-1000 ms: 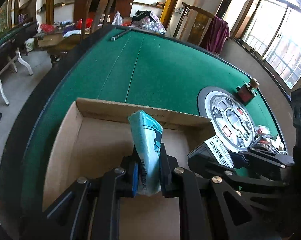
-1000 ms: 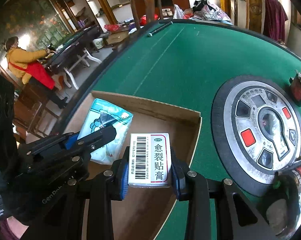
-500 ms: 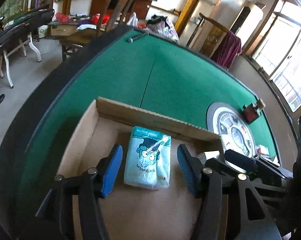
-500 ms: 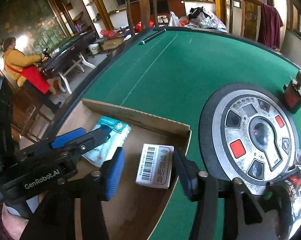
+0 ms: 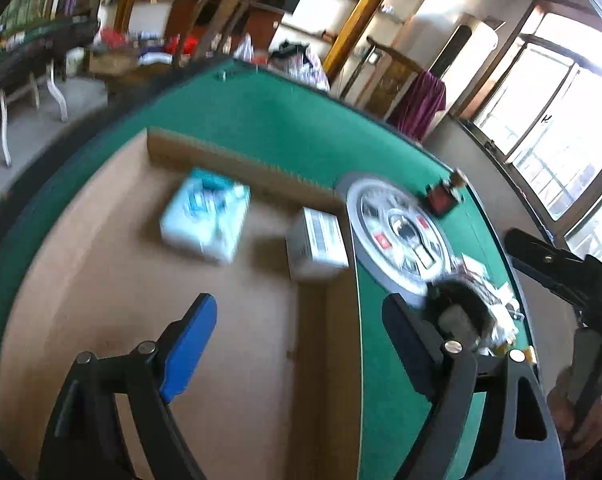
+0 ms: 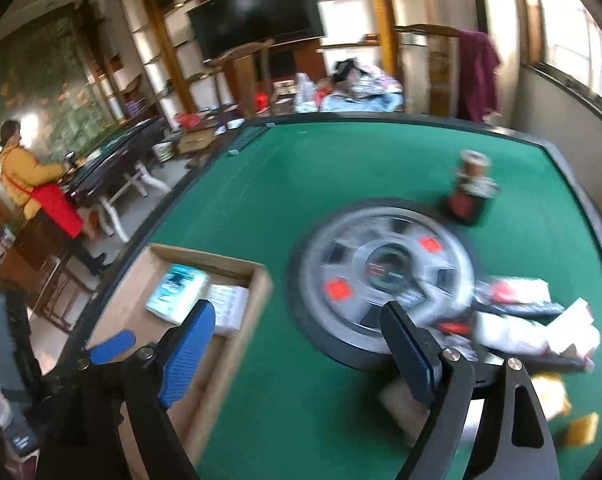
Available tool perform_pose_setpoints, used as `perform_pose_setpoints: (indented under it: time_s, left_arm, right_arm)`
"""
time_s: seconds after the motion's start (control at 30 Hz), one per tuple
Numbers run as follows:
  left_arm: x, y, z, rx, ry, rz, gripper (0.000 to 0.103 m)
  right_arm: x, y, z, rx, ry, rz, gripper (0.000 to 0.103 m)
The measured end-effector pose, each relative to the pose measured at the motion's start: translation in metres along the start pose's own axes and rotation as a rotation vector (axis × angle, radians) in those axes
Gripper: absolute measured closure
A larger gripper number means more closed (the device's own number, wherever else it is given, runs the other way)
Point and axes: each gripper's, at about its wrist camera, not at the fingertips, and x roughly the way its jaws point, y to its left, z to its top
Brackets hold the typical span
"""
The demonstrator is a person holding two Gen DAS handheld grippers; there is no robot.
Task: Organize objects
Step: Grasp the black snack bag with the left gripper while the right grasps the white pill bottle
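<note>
Reaching next into the jumbled pile (image 6: 533,320) at the right of the green bench (image 6: 341,152) risks catching two items at once or knocking the red bottle (image 6: 471,196), since everything there lies close together. The teal packet (image 5: 207,216) and white barcode box (image 5: 317,240) lie flat in the cardboard tray (image 5: 101,280) at the left. The left tongs (image 5: 297,344) hang over the tray, the right tongs (image 6: 297,348) over the bench; both are opening wide, holding nothing.

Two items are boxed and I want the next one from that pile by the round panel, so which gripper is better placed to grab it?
Right. The right gripper points at the pile, jaws opening with nothing between them, while the left gripper faces the cardboard box.
</note>
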Motion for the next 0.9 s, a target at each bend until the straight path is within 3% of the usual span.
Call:
perform_pose_setpoints:
  time_s: [0.2, 0.37, 0.67, 0.9]
  left_arm:
    - [-0.037, -0.037, -0.003, 0.043, -0.065, -0.043, 0.017]
    - [-0.037, -0.082, -0.010, 0.111, -0.037, -0.088, 0.016]
    - [0.032, -0.156, -0.019, 0.120, 0.109, -0.069, 0.016]
    - [0.099, -0.217, -0.013, 0.205, 0.169, 0.037, 0.016]
  right_arm:
    - [-0.039, -0.091, -0.021, 0.145, -0.060, -0.120, 0.007]
    - [-0.054, -0.166, -0.043, 0.306, -0.120, -0.191, 0.007]
    - [-0.072, -0.241, -0.071, 0.431, -0.255, -0.222, 0.007]
    - [-0.069, -0.258, -0.071, 0.495, -0.221, -0.124, 0.007]
